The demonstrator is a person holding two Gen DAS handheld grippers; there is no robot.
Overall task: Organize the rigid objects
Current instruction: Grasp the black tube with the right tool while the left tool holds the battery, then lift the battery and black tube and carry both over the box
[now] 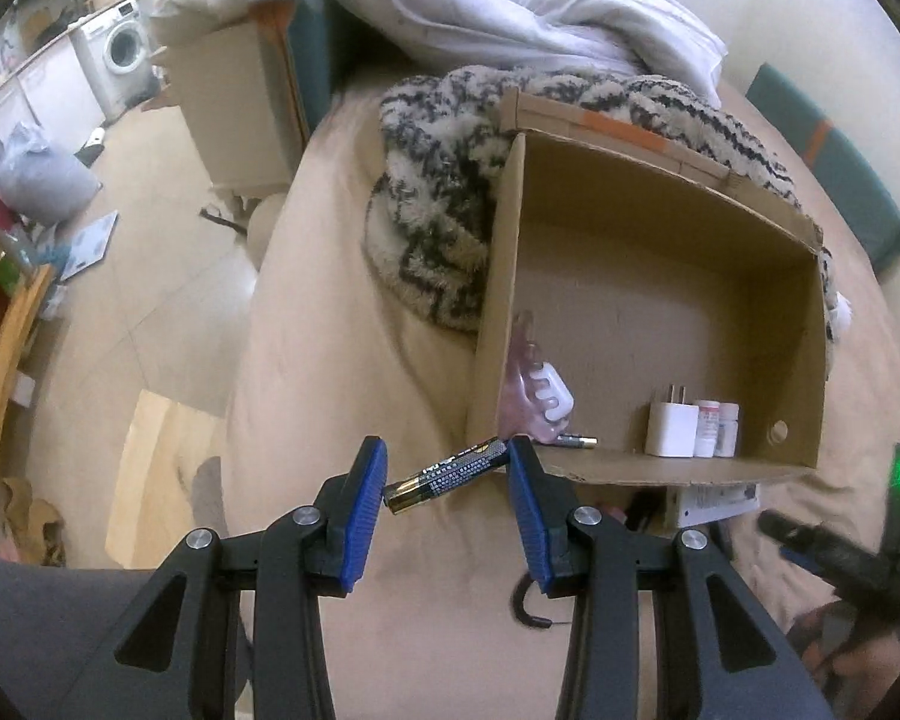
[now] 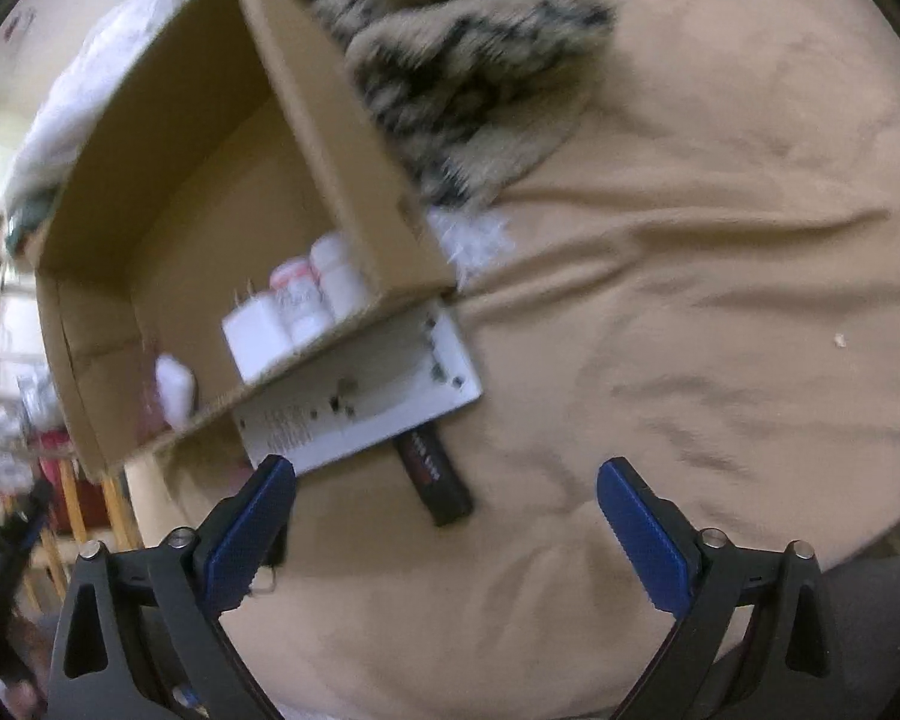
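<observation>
My left gripper (image 1: pixel 447 471) is shut on a black and gold battery (image 1: pixel 447 473), held lengthwise between its blue pads just in front of the near left corner of an open cardboard box (image 1: pixel 678 474). In the box are a pink and white hair claw (image 1: pixel 537 399), a second battery (image 1: pixel 577 440), a white charger plug (image 1: pixel 672 429) and two white pill bottles (image 1: pixel 717 427). My right gripper (image 2: pixel 447 495) is open and empty above the tan bedsheet. A black rectangular object (image 2: pixel 435 474) lies between its fingers, half under the box's white flap (image 2: pixel 360 402). The box (image 2: pixel 150 180) is up and to the left of it.
The box rests on a tan bed (image 1: pixel 354 372) against a black and cream fuzzy blanket (image 1: pixel 438 204) and a white duvet (image 1: pixel 510 6). A black hook (image 1: pixel 525 606) lies on the sheet near me. Floor, a second cardboard box (image 1: pixel 234 114) and a washing machine (image 1: pixel 117 54) lie left.
</observation>
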